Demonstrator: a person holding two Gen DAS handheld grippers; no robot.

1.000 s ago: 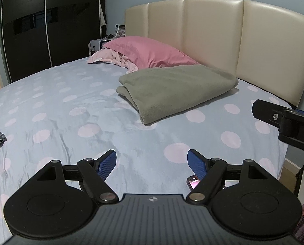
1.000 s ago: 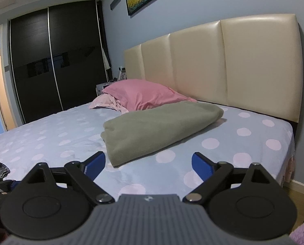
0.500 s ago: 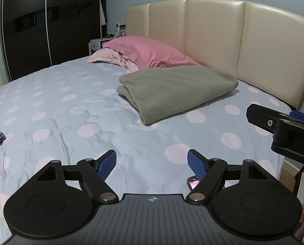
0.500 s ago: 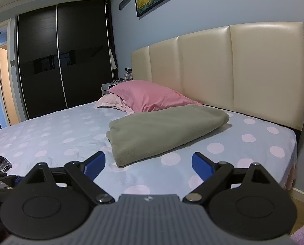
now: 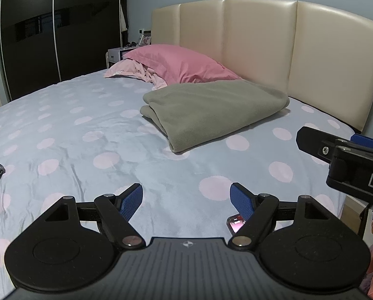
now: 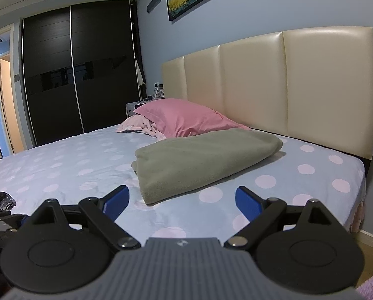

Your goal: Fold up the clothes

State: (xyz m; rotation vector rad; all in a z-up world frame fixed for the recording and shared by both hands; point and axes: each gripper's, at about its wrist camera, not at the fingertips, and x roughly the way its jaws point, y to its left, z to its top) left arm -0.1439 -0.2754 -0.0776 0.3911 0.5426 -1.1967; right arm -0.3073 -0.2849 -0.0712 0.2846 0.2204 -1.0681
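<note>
Both the left gripper (image 5: 186,197) and right gripper (image 6: 182,201) have jaws wide and empty; a folded green blanket (image 5: 211,110) lies on the bed (image 5: 73,130) ahead of them.

blanket (image 5: 211,110) olive | pillow (image 5: 181,65) pink | sheet (image 5: 73,130) pale-blue, pink dots

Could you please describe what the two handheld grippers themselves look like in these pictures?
The left gripper and the right gripper look alike: black linkage arms with silver pivot pins, round black discs on either side, a ribbed grey body with a small round emblem, and blue textured fingertips.
</note>
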